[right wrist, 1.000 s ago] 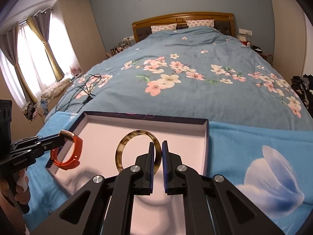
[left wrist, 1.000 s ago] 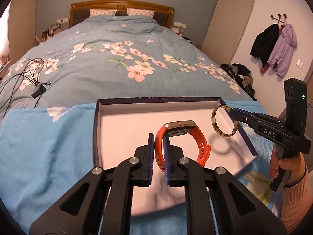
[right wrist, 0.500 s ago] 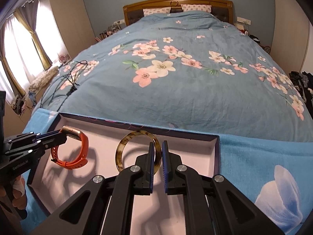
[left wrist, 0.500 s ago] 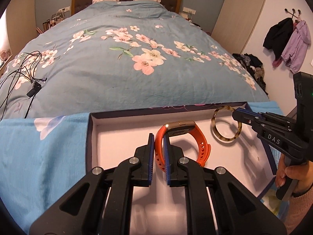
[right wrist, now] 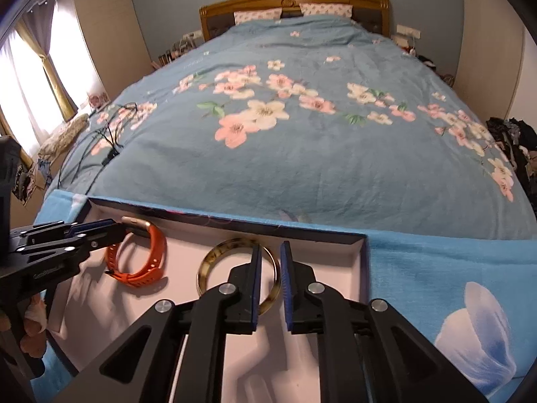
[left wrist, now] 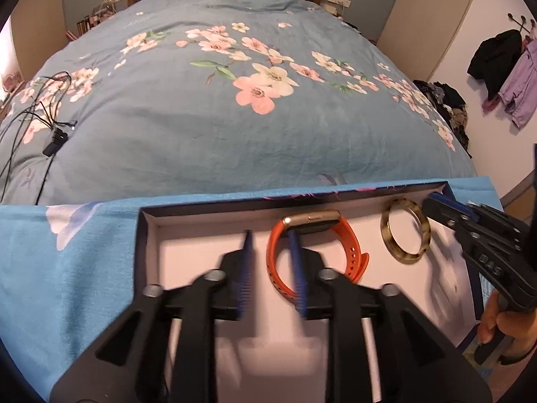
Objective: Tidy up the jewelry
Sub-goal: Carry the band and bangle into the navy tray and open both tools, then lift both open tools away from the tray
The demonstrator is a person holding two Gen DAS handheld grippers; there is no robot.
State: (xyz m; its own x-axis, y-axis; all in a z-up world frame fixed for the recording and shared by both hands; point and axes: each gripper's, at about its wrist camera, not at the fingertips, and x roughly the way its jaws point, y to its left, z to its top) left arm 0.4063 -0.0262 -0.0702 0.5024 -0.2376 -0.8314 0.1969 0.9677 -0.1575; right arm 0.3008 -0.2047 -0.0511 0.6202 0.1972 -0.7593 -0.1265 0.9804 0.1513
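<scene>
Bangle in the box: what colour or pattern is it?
The bangle is mottled tortoiseshell, yellowish with dark brown patches; the left wrist view shows it best.

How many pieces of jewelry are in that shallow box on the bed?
2. An orange watch lies near the box's far wall; a mottled bangle sits beside it, nearer the right-hand tool. Nothing else shows, though the tools hide some floor.

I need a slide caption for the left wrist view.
Left gripper opening around orange watch in box, tortoiseshell bangle beside it.
</scene>
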